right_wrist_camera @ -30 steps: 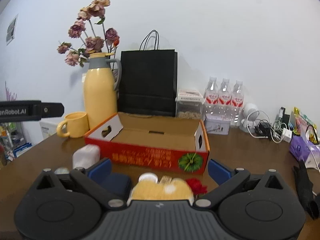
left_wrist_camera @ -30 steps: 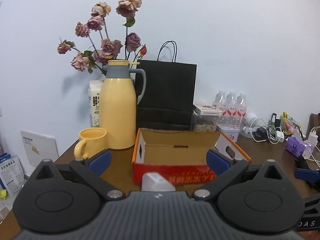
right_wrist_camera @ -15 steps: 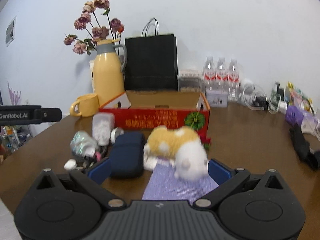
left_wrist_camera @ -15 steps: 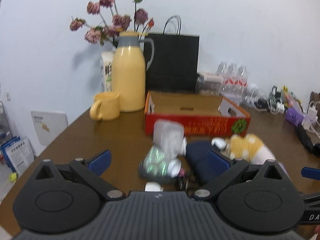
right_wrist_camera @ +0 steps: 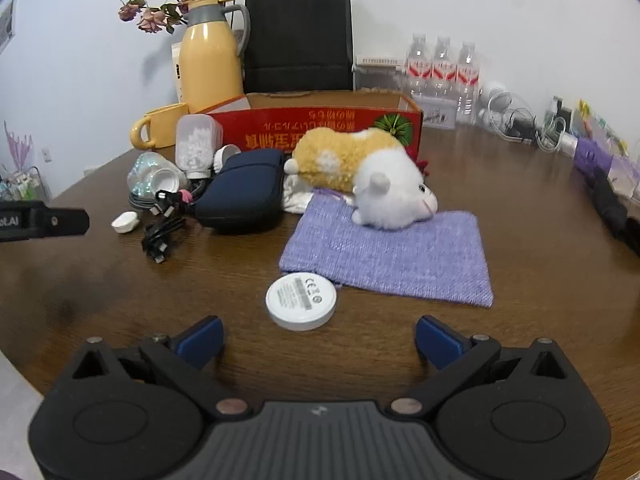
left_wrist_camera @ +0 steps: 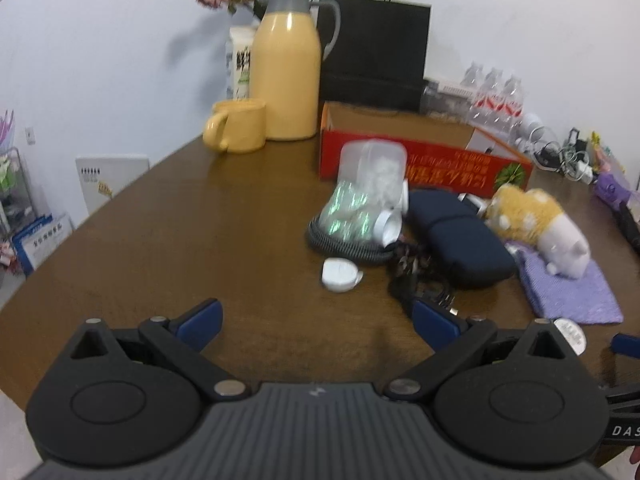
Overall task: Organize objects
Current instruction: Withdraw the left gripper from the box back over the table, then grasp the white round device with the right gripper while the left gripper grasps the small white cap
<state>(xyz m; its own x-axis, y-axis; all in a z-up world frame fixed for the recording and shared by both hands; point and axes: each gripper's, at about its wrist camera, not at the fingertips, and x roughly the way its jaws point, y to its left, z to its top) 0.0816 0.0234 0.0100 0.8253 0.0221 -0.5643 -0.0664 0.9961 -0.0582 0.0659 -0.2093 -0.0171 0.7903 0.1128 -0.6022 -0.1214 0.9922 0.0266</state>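
On table point(right_wrist_camera: 520, 300), red box point(right_wrist_camera: 320, 128) interior unseen, clear jar point(right_wrist_camera: 198, 146) holding white bits

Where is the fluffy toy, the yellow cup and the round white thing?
Fluffy toy point(right_wrist_camera: 360, 168), right wrist view, on its back.
Yellow cup point(left_wrist_camera: 240, 126), left wrist view, on its side wall.
Round white thing point(right_wrist_camera: 301, 301), right wrist view, on its labelled top.

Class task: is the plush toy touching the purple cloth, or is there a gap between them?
Touching. The right wrist view shows the plush toy lying with its white head end resting directly on the purple cloth, no gap visible.
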